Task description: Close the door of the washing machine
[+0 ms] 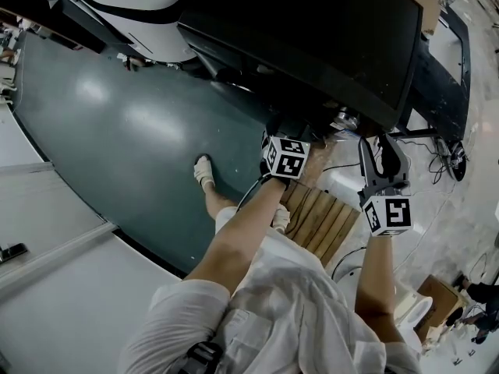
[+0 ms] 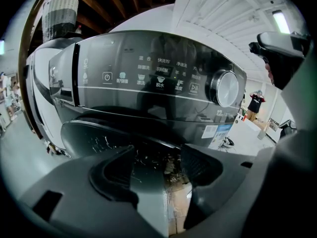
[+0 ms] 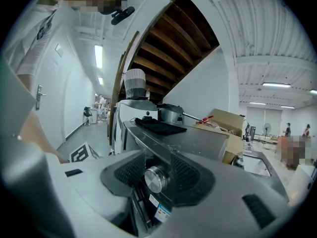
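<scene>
The dark washing machine (image 1: 312,29) stands in front of me; its control panel (image 2: 148,76) with a round dial (image 2: 227,88) fills the left gripper view. Below the panel, the door's dark curved glass (image 2: 94,133) lies just beyond my left gripper (image 2: 158,155), which is open with nothing between its pads. Whether it touches the door I cannot tell. The left gripper's marker cube (image 1: 284,158) sits at the machine's front edge. My right gripper (image 3: 154,158) is open and level by the machine's right corner, with the dial (image 3: 156,178) in line beyond its jaws.
A slatted wooden board (image 1: 320,220) lies on the floor under my arms, beside the dark green floor (image 1: 132,131). Cables (image 1: 437,150) trail at the right. A wicker basket (image 2: 59,16) and a cardboard box (image 3: 225,120) sit on top of machines. A person (image 2: 256,103) stands far off.
</scene>
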A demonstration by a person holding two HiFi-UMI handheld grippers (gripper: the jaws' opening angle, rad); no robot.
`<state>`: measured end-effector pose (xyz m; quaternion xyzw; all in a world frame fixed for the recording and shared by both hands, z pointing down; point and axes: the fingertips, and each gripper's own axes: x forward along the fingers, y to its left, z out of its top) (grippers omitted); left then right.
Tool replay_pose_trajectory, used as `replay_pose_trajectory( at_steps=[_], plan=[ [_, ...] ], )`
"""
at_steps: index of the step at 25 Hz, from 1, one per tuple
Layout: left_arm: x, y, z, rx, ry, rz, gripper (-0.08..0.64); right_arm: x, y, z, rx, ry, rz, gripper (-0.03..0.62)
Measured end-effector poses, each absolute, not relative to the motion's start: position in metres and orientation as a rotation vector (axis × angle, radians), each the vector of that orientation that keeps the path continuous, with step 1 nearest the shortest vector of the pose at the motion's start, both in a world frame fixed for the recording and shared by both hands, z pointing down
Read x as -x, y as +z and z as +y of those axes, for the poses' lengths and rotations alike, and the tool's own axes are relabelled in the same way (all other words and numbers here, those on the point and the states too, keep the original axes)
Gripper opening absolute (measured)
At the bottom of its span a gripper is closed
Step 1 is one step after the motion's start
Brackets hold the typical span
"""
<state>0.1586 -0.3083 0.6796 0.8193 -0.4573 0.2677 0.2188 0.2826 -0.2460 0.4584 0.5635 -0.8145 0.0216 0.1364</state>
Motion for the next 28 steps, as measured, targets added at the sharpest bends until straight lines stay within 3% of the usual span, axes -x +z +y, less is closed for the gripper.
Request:
replay_pose_trajectory(
  at_steps=[21, 28],
  plan=[
    [-0.154, 0.678, -0.302, -2.328, 0.671, -1.090, 0.284, -0.276, 0.462, -0.212, -1.636, 0.093, -2.321, 0.176],
    [-0.110, 0.637, -0.288, -2.352, 0.474, -1.098, 0.254, -0.269, 0.453, -0.194, -1.656, 0.110, -2.353, 0.176]
  ],
)
